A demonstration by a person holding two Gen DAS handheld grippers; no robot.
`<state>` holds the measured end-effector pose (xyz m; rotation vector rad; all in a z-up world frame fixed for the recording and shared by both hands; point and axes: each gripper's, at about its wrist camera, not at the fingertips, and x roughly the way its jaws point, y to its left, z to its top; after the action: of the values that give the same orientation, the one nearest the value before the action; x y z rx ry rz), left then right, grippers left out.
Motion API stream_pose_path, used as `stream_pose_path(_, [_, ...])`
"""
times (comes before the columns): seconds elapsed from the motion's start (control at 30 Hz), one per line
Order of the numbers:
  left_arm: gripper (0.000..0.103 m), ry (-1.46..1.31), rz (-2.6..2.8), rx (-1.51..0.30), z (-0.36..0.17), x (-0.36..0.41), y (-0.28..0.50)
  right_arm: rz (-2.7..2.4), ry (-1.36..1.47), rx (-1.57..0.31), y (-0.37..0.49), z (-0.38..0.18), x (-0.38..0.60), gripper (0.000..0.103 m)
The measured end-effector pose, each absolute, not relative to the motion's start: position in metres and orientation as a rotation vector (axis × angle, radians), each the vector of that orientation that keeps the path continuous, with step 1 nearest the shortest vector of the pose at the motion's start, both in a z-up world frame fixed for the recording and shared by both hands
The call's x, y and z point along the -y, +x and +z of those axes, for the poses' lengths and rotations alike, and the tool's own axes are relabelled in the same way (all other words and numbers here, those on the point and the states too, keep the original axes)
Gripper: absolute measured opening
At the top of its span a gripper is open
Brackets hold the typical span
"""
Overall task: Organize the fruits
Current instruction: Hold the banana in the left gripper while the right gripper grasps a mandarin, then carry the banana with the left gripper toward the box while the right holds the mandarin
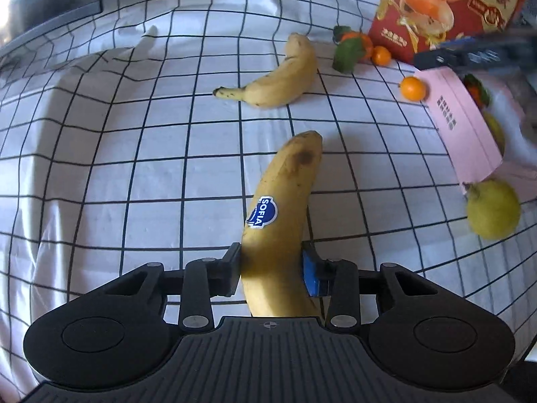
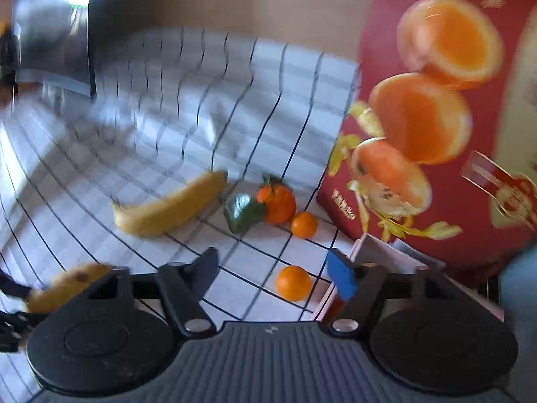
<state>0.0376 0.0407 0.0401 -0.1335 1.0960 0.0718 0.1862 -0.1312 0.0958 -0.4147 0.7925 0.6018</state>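
Red gift box [image 2: 436, 134] with printed oranges stands at the far right of the table [image 1: 100, 174] (checked cloth over it), stiff card, probably too bulky for one claw. Pink box [image 1: 463, 124] lies beside it, light card, fruit partly visible inside. Left claw [image 1: 272, 270] is clamped on the stickered banana [image 1: 282, 208] low on its body, pads touching both sides, tip pointing away over the cloth. I can't tell if the banana is lifted or resting. Banana handling: moderate weight, firm skin but soft flesh, bruises under hard squeeze; the mid-to-lower body is the right hold, not the tapered tip, and the long end will lever if swung fast. Second banana [image 1: 278, 77] lies loose further out, stem toward the left, well apart from the held one; grasp it across the thickest part. Yellow-green pear [image 1: 493, 211] sits just beside the pink box's near end: rounder, heavier, smooth skin, will roll and could slip, so grip at the widest belly. Leafy mandarin [image 2: 277, 203] near the red box is soft and easily dented; avoid the leaf. Right claw [image 2: 272, 268] is empty, jaws apart, hovering near a small orange [image 2: 292, 282] (view is motion-blurred); another [image 2: 303, 224] lies beyond. Both are tiny, light and rollable, so close gently across the centre.
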Motion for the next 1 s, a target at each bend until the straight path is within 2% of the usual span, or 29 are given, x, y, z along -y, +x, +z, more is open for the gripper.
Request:
stream_pose_path(0.03, [0.042,-0.131,0.074,-1.093,0.039,-0.04,0.037,0.606,-0.464,-0.812,0.193,0.092,0.125,0.046])
stream_pose_path(0.13, [0.042,-0.138,0.078,-1.079,0.038,-0.04,0.034,0.617,-0.531,-0.903,0.219,0.085,0.112,0.041])
stream_pose_path(0.33, [0.042,-0.173,0.092,-1.03,0.036,-0.043,0.027,0.524,-0.457,-0.984,0.274,0.075,0.097,0.038])
stream_pose_path(0.53, [0.042,-0.161,0.093,-1.023,0.036,-0.041,0.026,0.483,-0.546,-1.005,0.299,0.048,0.079,0.037])
stream_pose_path(0.57, [0.042,-0.179,0.098,-1.023,0.036,-0.043,0.026,0.483,-0.543,-1.009,0.301,0.046,0.08,0.034])
stream_pose_path(0.6, [0.042,-0.197,0.102,-1.021,0.036,-0.045,0.026,0.492,-0.526,-1.02,0.302,0.045,0.082,0.027])
stream_pose_path(0.63, [0.042,-0.217,0.103,-1.019,0.036,-0.047,0.026,0.496,-0.511,-1.023,0.302,0.045,0.083,0.027])
stream_pose_path(0.8, [0.044,-0.31,0.092,-1.003,0.035,-0.059,0.023,0.591,-0.384,-0.987,0.261,0.07,0.102,0.027])
stream_pose_path(1.0, [0.046,-0.379,0.089,-1.004,0.035,-0.066,0.024,0.779,-0.256,-0.947,0.154,0.102,0.121,0.027])
